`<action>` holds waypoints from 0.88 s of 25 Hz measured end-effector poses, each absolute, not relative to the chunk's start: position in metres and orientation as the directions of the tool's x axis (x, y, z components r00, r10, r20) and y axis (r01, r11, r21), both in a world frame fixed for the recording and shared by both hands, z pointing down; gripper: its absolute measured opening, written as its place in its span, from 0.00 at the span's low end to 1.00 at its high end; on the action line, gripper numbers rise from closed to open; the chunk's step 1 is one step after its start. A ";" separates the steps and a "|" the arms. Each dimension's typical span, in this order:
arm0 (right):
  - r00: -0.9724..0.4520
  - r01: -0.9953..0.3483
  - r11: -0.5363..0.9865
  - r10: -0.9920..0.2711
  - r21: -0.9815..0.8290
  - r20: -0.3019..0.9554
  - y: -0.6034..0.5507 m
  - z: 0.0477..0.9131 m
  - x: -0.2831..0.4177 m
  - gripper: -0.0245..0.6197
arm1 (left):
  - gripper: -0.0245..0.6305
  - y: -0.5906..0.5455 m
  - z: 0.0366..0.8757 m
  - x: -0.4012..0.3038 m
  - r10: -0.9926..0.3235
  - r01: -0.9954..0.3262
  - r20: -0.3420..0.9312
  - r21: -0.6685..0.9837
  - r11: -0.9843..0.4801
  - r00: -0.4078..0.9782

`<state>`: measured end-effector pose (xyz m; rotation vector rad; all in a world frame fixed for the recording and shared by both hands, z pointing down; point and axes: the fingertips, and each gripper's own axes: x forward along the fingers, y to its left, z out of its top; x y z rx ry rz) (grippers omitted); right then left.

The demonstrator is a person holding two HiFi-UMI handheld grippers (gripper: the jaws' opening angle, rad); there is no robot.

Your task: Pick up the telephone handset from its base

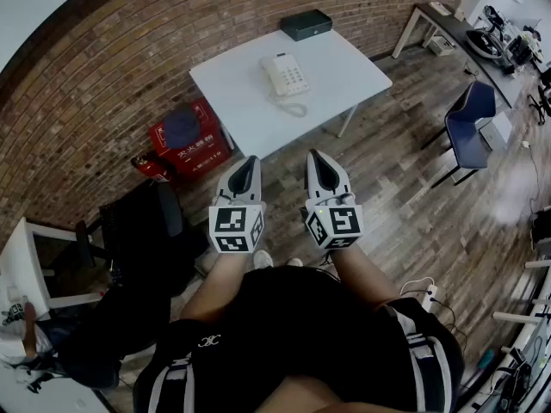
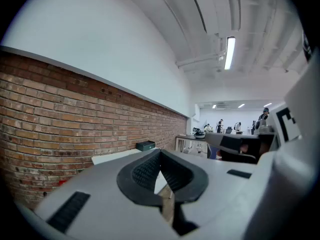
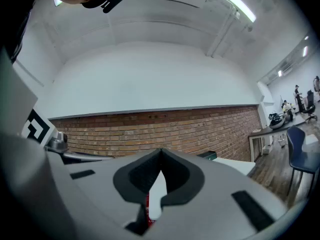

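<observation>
Dark clothing of the person (image 1: 284,334) fills the bottom of the head view, with both forearms reaching forward from it over the wooden floor (image 1: 405,205).

The handset (image 1: 274,76) lies in its cradle on the left side of the white telephone (image 1: 287,74), untouched. Its coiled cord (image 1: 293,108) loops on the surface just in front of the base. The telephone sits near the middle of a white counter (image 1: 349,71). A black box (image 1: 306,24) stands at the counter's far edge against the brick wall (image 1: 129,50).

The left tool (image 1: 250,160) and the right tool (image 1: 314,155) are held side by side, well short of the counter's near edge and pointing towards it. The left tool (image 2: 160,155) is clenched, its dark pads meeting at the tips with nothing between them. The right tool (image 3: 160,154) is likewise clenched and empty.

Left of the counter, a red crate (image 1: 191,144) sits on the floor with a dark rounded object on top. A black office chair (image 1: 142,222) stands nearer the person. To the right, a blue chair (image 1: 469,110) stands apart from the counter, near a long desk (image 1: 456,33) crowded with equipment.
</observation>
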<state>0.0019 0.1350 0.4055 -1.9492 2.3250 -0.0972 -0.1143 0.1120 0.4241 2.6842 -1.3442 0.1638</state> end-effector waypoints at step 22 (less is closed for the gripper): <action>-0.161 -0.980 0.167 -0.985 -0.103 -0.065 0.095 0.404 -0.041 0.04 | 0.04 0.069 0.425 -0.150 -0.773 -0.782 0.120 0.057 -0.621 0.623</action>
